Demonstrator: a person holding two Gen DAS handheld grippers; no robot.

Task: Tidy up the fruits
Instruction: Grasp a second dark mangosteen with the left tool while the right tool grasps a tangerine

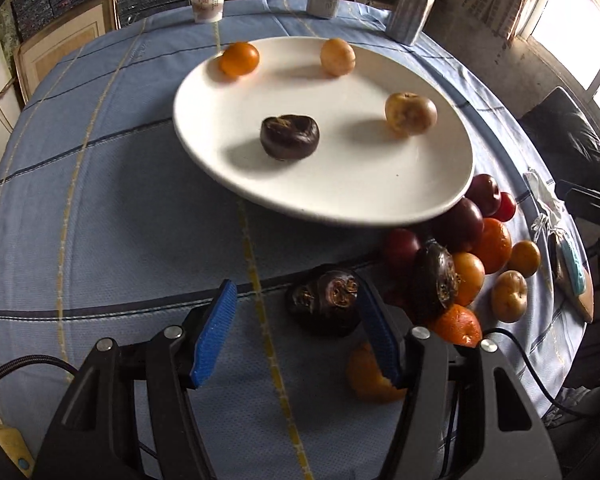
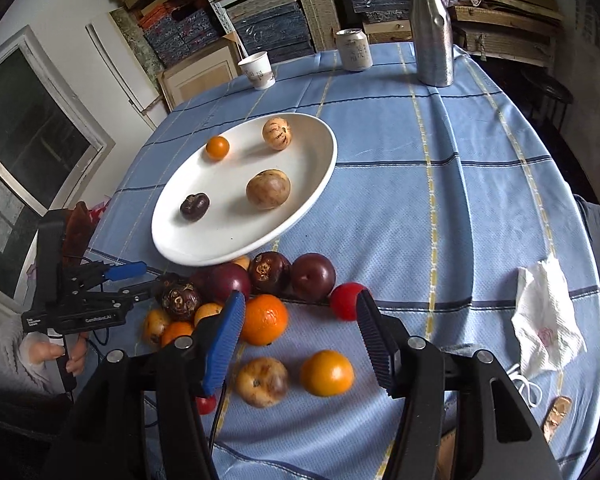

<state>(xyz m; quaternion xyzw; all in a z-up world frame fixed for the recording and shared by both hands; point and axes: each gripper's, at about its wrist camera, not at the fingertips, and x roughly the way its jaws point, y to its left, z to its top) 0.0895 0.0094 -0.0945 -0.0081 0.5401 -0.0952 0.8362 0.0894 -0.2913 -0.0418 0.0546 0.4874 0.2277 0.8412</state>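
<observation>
A: We hold the left gripper [image 1: 296, 336] over the near edge of the fruit pile [image 2: 240, 300], jaws apart, nothing between the pads. A dark water chestnut [image 1: 326, 304] lies just inside its right pad.

B: The right gripper [image 2: 300, 336] is parted too and grips nothing; an orange tangerine [image 2: 265, 319] sits just beyond its left pad, a red fruit [image 2: 346, 300] by its right.

A: The white plate [image 2: 300, 200] beyond the pile carries four pieces: a dark chestnut [image 2: 195, 207], two tan fruits, a small orange one. The rest wait on the blue tablecloth [image 2: 440, 200].

B: For this pick, we judge it best to centre one fruit between the pads, come down steeply, close gently; round fruit rolls.

A: Both grippers tilt steeply downward. A hand [image 2: 66, 354] grasps the left gripper's handle low at the right view's left edge.
</observation>
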